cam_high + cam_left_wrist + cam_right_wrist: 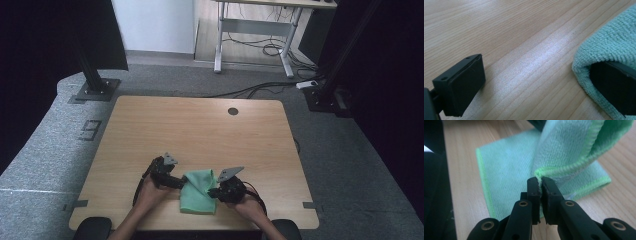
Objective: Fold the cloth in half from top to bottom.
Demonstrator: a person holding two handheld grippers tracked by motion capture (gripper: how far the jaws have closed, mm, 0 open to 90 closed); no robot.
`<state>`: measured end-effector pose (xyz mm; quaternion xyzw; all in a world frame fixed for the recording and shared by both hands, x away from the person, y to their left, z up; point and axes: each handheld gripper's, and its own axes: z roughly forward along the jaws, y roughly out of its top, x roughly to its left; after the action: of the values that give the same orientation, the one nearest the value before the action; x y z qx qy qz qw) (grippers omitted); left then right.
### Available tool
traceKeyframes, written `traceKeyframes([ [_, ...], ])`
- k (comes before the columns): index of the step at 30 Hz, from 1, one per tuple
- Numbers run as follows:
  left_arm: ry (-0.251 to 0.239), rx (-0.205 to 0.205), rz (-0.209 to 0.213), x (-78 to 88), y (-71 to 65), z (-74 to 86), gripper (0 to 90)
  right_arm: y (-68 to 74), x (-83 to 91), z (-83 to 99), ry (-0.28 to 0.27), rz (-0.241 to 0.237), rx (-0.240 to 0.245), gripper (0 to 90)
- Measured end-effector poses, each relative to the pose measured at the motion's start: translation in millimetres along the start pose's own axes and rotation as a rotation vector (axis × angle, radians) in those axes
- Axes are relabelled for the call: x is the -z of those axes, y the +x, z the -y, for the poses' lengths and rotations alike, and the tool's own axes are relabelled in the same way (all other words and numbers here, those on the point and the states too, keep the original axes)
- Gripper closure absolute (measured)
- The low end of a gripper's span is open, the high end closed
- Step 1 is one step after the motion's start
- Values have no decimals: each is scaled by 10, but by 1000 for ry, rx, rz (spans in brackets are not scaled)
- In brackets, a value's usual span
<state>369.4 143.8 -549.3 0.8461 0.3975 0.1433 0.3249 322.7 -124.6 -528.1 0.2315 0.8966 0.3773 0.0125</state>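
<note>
- The green terry-weave microfibre cloth (pixel 197 196) lies on the light wood-grain tabletop (pixel 200 130), near its front edge, between the two hand-held grippers.
- The right hand-held gripper (pixel 541 182) is clenched on the cloth's stitched hem: its two black jaws meet with the bright green edge pinched between the tips, and that corner stands lifted off the flat part of the cloth.
- From above, the right hand-held gripper (pixel 214 192) sits at the cloth's right side, and a raised fold of fabric runs from it toward the middle.
- The left hand-held gripper (pixel 181 183) sits at the cloth's left edge with its jaws spread wide and gripping nothing.
- In the left gripper view, one jaw stands over bare wood at the left; the other lies at the right with the cloth (pixel 610 50) draped around it, so that it sits inside a fold or under the edge. Which of the two I cannot tell.
- The right gripper view shows the cloth (pixel 506 167) doubled over, with a lower layer flat on the wood and a lighter green border along its edges; the high view is too small for the stitching.
- The high view alone gives the surroundings: both hands enter from the bottom, a round dark hole (pixel 233 111) marks the tabletop's far side, and grey carpet (pixel 45 160) surrounds it.
</note>
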Motion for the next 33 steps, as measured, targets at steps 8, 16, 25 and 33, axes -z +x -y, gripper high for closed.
traceKeyframes([
  [8, 0, 6, -3, -50, 31, -55, 0, -85, -23, 8, 13, 27, -16, 841],
  [16, -2, 32, -25, -204, 180, -230, 0, -274, -59, -69, 8, 72, -42, 842],
  [25, 23, 16, 30, -250, 315, -370, 42, -452, -119, -144, -14, 112, -74, 842],
  [33, 7, -24, 127, -29, 230, -478, 131, -469, -117, -98, -46, 96, -110, 840],
])
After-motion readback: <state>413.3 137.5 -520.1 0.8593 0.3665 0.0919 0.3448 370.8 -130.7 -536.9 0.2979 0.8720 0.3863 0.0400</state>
